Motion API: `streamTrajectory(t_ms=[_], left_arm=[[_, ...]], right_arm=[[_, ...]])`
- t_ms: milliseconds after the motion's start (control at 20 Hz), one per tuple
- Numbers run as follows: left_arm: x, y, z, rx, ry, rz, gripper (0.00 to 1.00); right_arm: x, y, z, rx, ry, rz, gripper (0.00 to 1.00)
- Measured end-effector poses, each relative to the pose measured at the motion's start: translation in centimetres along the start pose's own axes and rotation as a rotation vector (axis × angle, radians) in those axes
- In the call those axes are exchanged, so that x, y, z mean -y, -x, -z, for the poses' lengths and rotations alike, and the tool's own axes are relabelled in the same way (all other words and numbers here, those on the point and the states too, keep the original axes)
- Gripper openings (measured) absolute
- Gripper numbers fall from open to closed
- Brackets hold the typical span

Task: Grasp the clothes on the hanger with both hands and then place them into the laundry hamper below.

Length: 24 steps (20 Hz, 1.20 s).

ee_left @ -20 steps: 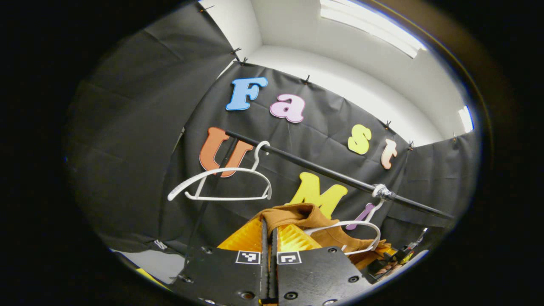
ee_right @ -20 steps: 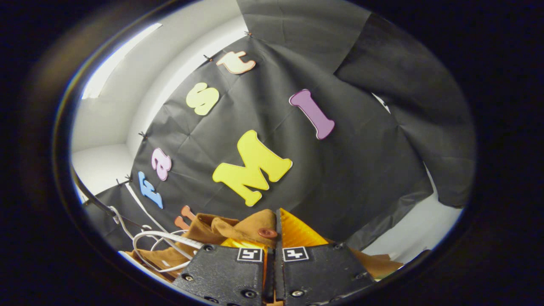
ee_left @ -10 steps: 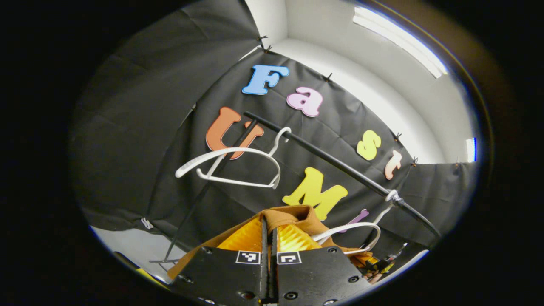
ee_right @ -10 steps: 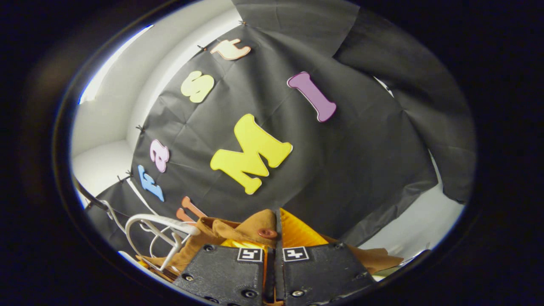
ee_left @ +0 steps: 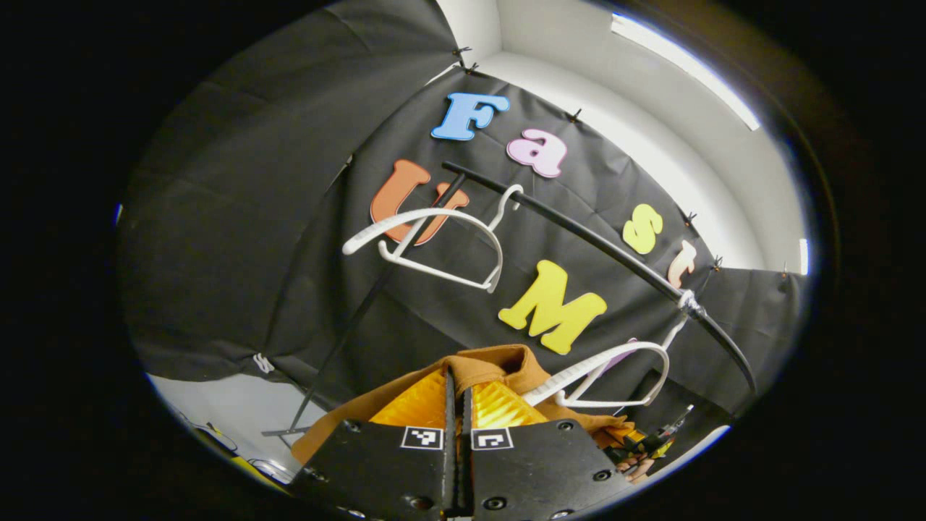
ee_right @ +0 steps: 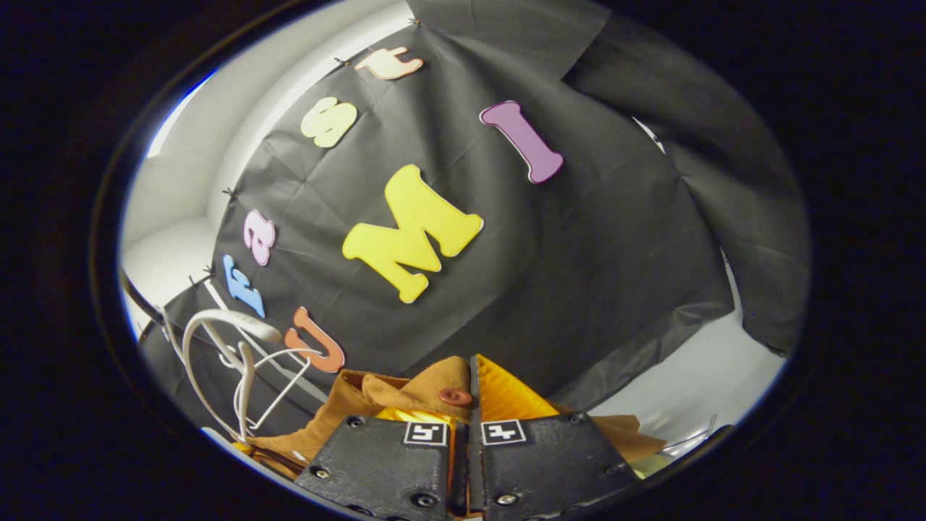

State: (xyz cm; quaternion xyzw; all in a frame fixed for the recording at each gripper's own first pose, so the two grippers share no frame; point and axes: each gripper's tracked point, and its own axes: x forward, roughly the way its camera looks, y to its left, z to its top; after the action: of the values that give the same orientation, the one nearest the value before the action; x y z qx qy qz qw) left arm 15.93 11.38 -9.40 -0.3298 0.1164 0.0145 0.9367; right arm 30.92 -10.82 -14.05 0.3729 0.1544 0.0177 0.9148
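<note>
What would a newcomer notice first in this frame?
The brown garment bunched at the bottom centre, pinched in the shut left tool and, in the right gripper view, the right tool. Above it, two bare white hangers dangle from a black rail.

My left gripper (ee_left: 457, 383) has two flat black plates side by side, each with a small square black-and-white marker near its top inner corner and round screw holes toward five and seven o'clock. My right gripper (ee_right: 469, 383) looks alike, with silver screw heads along its lower edge.
</note>
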Motion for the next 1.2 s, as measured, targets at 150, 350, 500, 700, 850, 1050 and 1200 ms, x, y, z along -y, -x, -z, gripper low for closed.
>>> streamTrajectory(t_ms=[150,350,500,700,850,1050,1200], left_arm=[[-0.7,0.8,1.4,-0.016,-0.010,-0.011,0.00],[0.4,2.6,3.2,-0.048,-0.044,0.021,0.00],[1.9,3.2,4.1,-0.073,-0.091,0.069,0.00],[4.8,4.4,4.1,-0.094,-0.138,0.184,0.01],[7.1,5.2,4.3,-0.122,-0.213,0.271,0.07],[11.0,7.2,4.6,-0.158,-0.242,0.423,0.06],[13.5,8.6,4.8,-0.184,-0.245,0.530,0.00]], right_arm=[[0.7,0.3,1.5,-0.031,0.021,0.012,0.04],[0.6,1.6,3.7,-0.073,0.058,0.020,0.04],[-0.1,3.0,5.4,-0.097,0.084,0.015,0.04],[-2.0,5.8,7.2,-0.082,0.108,0.000,0.04],[-4.6,8.4,8.2,-0.060,0.134,-0.015,0.04],[-9.5,12.1,9.8,-0.044,0.177,-0.061,0.04],[-12.8,14.9,10.9,-0.029,0.206,-0.083,0.04]])
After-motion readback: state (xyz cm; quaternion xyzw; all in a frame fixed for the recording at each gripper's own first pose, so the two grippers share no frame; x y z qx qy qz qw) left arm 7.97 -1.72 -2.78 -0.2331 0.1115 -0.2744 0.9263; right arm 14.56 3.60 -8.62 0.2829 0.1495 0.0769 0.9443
